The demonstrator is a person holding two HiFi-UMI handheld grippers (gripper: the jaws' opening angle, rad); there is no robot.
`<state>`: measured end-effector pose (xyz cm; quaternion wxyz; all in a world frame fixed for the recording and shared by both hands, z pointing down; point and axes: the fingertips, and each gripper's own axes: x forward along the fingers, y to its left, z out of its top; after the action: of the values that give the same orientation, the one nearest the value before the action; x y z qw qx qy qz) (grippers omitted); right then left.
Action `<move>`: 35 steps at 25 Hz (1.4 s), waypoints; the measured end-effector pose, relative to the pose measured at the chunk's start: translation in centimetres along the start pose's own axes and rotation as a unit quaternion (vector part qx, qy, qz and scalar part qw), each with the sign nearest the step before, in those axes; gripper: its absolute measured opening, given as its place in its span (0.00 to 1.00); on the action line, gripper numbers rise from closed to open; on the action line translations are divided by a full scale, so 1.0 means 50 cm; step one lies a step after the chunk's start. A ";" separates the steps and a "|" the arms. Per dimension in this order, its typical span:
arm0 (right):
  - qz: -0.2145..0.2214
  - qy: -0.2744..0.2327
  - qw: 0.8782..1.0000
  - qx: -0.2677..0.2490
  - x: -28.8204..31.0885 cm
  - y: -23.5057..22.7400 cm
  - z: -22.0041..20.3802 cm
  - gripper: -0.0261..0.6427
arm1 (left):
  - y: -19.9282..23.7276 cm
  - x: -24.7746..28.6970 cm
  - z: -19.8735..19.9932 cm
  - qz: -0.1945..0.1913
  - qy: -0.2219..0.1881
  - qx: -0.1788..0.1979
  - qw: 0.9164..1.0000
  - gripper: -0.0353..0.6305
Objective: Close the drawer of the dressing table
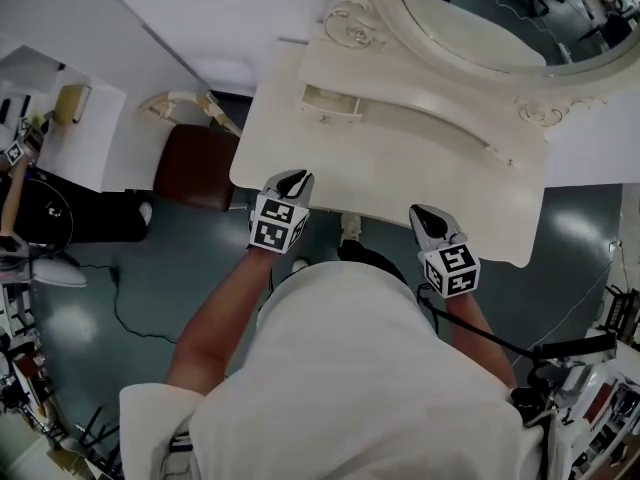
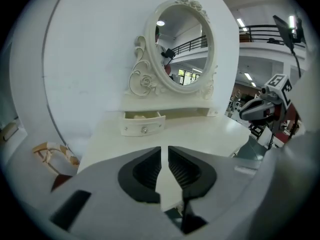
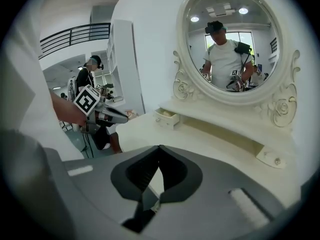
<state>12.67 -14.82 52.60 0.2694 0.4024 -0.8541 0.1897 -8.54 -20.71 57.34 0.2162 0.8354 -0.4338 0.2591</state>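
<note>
My left claw is spread a crack, empty; my right claw is pressed together, empty. Both hover at the near edge of the desk; the drawer sits open, far left.

A dark teal floor with a dull sheen fills the lower left of the head view, pale patches of light on it and a thin black cable trailing across. A white wall spans the top. At the upper left stands a white surface, with a brown padded seat just to its right. The right gripper view shows a black-railed balcony at upper left. Strip lights glow at the upper right of the left gripper view.
</note>
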 end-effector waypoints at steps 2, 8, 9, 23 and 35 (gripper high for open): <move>0.003 0.006 1.000 0.002 0.009 -0.039 0.004 0.04 | 0.016 0.044 0.018 0.008 0.007 -0.015 1.000 0.14; 0.010 0.021 1.000 0.007 0.034 -0.133 0.004 0.04 | 0.070 0.163 0.059 0.045 0.021 -0.032 0.998 0.18; 0.010 0.023 1.000 0.008 0.037 -0.147 0.003 0.04 | 0.079 0.180 0.062 0.051 0.024 -0.033 0.998 0.19; 0.012 0.039 0.999 0.023 0.068 -0.248 0.012 0.04 | 0.133 0.306 0.070 0.074 0.070 -0.040 0.994 0.26; 0.016 0.045 0.998 0.036 0.097 -0.280 0.014 0.04 | 0.141 0.342 0.072 0.071 0.093 -0.034 0.993 0.20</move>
<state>20.92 -26.49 56.51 0.2893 0.3893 -0.8402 0.2426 -5.21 -37.03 66.14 0.2649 0.7669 -0.4786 0.3356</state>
